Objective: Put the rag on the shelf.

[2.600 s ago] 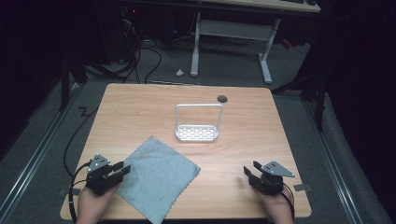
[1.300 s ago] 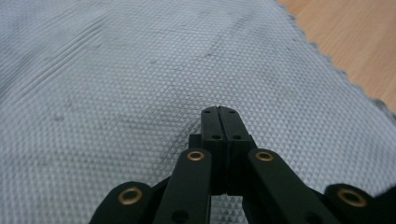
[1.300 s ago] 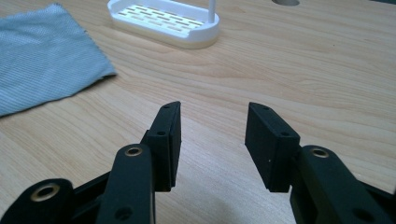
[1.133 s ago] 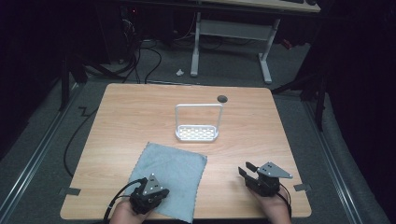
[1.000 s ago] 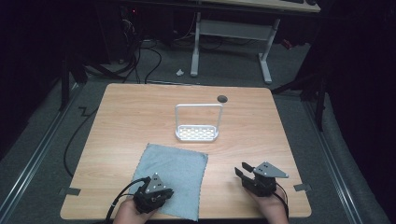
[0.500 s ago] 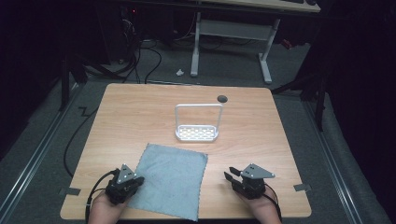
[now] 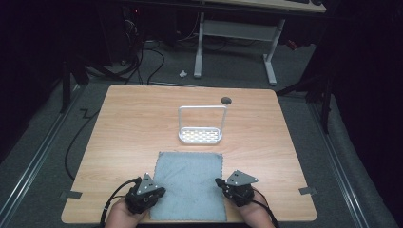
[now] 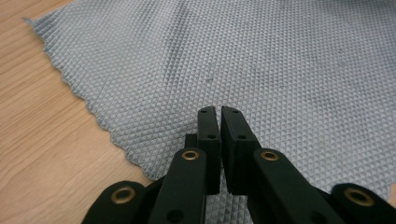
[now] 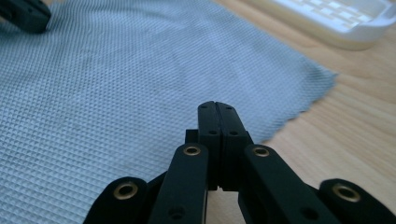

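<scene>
Table [image 7: 133,123]: a wooden top is carrying everything; most of it is lying bare around the work.
Cloth [image 7: 190,183]: a grey waffle-weave square is lying flat and squared to the near edge of the table, between the 2 grippers, with no fold in it so far as the high view shows.
Rack [image 7: 200,135]: a small white perforated tray with a wire hoop handle is standing just beyond the cloth's far edge, apart from it.
Left gripper [image 8: 219,112]: it is sitting over the cloth's near left part; its jaws are standing nearly together with a thin slit between them, and they are gripping nothing that I can see.
Right gripper [image 9: 217,106]: it is sitting at the cloth's near right edge; its jaws are pressing fully together, and I cannot tell whether any fabric is pinched beneath them.
Hole [image 7: 226,100]: 1 dark cable port is sitting in the far part of the table, behind the rack.
Progress: the cloth is looking spread and straightened, so I judge the laying-out to be done; any folding or lifting is not yet begun, and both near corners are waiting to be taken.
</scene>
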Motion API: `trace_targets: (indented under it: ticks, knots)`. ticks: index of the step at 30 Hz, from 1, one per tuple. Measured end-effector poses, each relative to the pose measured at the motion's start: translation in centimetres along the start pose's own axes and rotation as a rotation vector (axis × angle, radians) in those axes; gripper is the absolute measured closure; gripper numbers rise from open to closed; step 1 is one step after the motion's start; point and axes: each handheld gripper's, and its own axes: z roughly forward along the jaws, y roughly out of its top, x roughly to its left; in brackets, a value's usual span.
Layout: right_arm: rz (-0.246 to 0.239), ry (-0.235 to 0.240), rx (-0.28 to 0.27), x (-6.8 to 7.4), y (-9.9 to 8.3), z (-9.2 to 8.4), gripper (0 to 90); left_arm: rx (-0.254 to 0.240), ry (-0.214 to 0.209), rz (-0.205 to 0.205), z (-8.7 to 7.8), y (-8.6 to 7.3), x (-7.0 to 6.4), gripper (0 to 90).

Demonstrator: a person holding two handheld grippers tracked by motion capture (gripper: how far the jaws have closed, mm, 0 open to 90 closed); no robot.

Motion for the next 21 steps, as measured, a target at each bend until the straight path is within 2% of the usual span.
trace_targets:
  ticks: [3, 6, 9, 11, 15, 18, 21]
  knots:
    - [0.001, -0.005, 0.055, 0.0, -0.3, 0.5, 90.0, -0.007, -0.024, 0.004, 0.3, 0.2, -0.4, 85.4]
    - [0.01, 0.003, 0.058, -0.3, -0.5, 0.4, 90.0, -0.007, -0.032, 0.009, 0.4, 0.3, -0.6, 84.6]
    - [0.012, 0.007, 0.064, -0.6, -1.1, -0.3, 90.0, -0.02, -0.069, -0.004, 0.7, 0.4, -1.0, 84.4]
    - [0.021, 0.013, 0.065, -0.8, -1.5, -0.9, 90.0, -0.019, -0.075, 0.003, 0.9, 0.5, -1.2, 84.3]
    - [0.048, 0.023, 0.073, -1.3, -2.4, -2.1, 90.0, -0.012, -0.109, 0.043, 1.1, 0.8, -2.4, 84.0]
    - [0.059, 0.034, 0.079, -1.5, -2.9, -2.7, 90.0, -0.012, -0.131, 0.056, 1.0, 0.6, -3.0, 84.0]
    - [0.057, 0.041, 0.084, -1.5, -3.2, -3.1, 89.8, -0.003, -0.134, 0.079, 0.8, 0.5, -3.4, 84.0]
